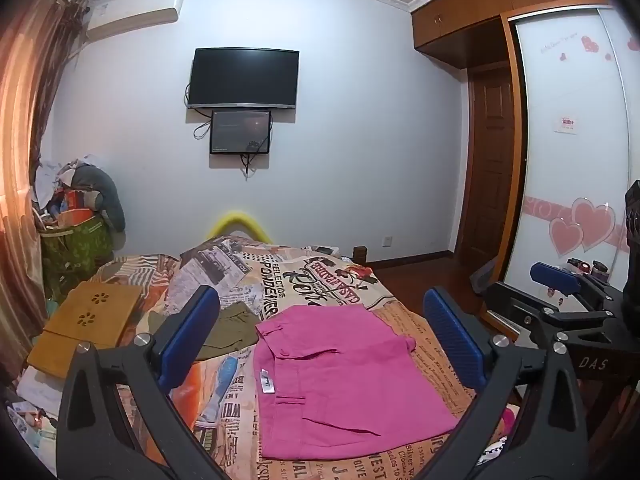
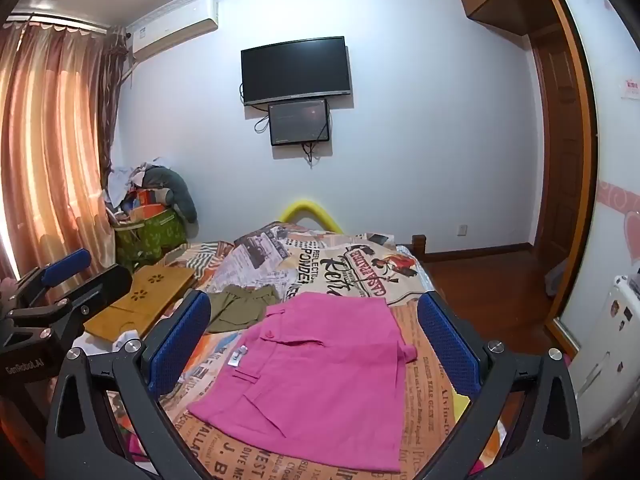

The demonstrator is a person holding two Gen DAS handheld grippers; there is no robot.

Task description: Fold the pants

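The pink pants lie folded flat on the newspaper-print bedspread near the bed's front edge, a white label showing at the waistband, with an olive garment just beside them toward the left and a wooden lap desk at the bed's left edge. The left gripper hangs above the pants with its blue-padded fingers spread wide and grasping nothing. The right gripper is likewise released, fingers apart over the pants, holding nothing.
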